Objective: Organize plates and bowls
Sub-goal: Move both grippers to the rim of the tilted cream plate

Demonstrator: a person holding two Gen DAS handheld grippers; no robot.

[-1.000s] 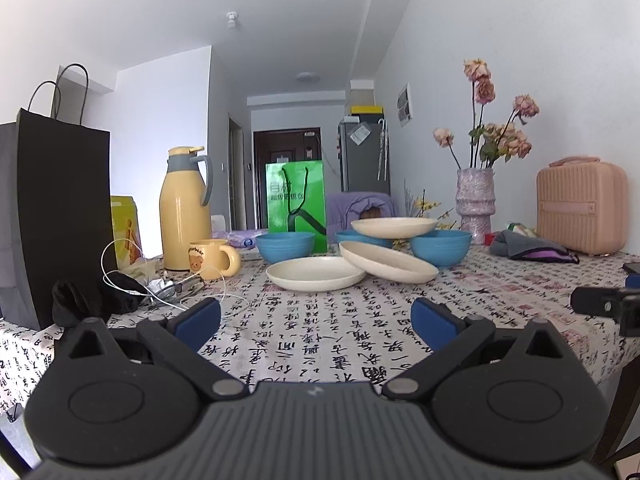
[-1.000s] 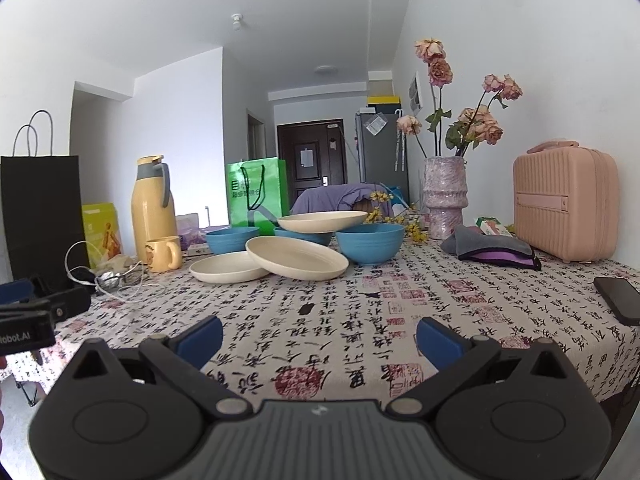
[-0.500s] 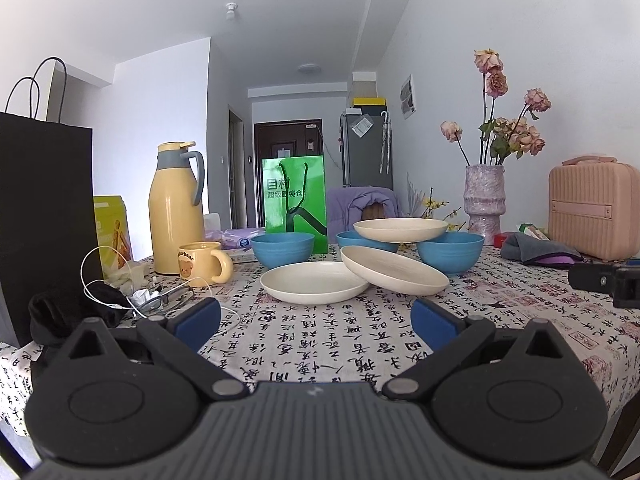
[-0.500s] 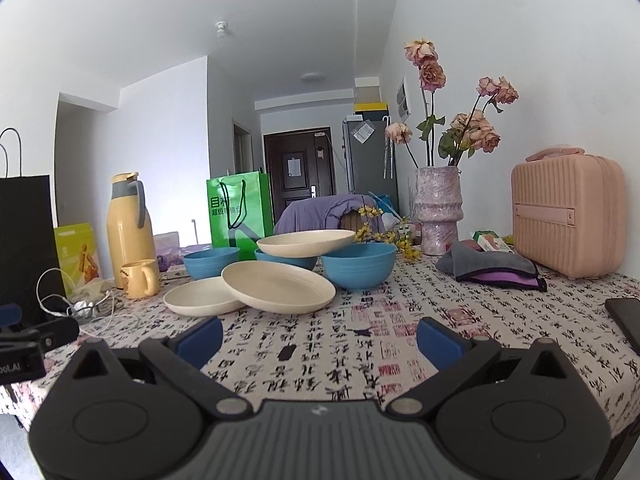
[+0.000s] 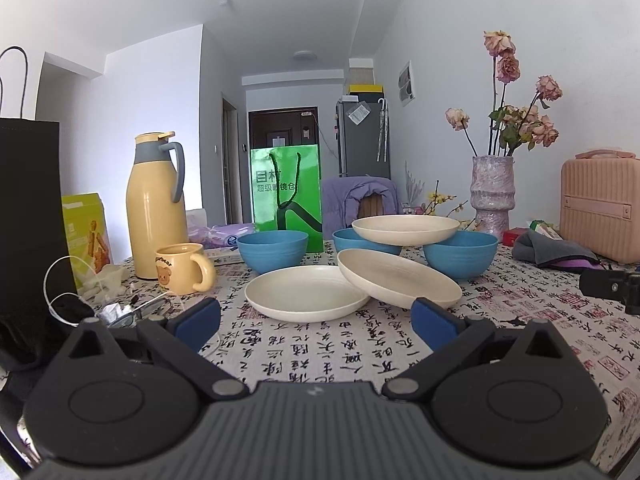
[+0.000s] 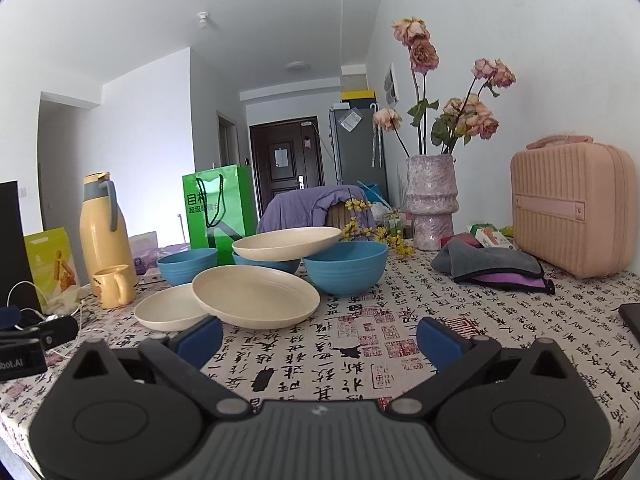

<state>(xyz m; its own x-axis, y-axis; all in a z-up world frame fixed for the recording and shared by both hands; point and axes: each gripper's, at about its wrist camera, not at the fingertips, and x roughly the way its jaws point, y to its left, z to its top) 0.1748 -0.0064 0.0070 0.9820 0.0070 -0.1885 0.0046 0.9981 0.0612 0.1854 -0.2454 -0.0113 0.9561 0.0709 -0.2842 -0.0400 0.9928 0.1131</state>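
Presently both my left gripper (image 5: pixel 316 320) and right gripper (image 6: pixel 320 334) hover level, jaws spread, empty; cream plates (image 5: pixel 306 292) and blue bowls (image 6: pixel 346 266) lie just ahead.

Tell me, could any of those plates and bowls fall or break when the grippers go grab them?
Maybe, in two ways.

1. The top cream plate only rests across the rims of two blue bowls. Moving either bowl first could tip it off.

2. The tilted cream plate leans on the rim of the flat cream plate. Pulling out the flat one could make it slide or clatter.

Both the left gripper and right gripper are open and empty.
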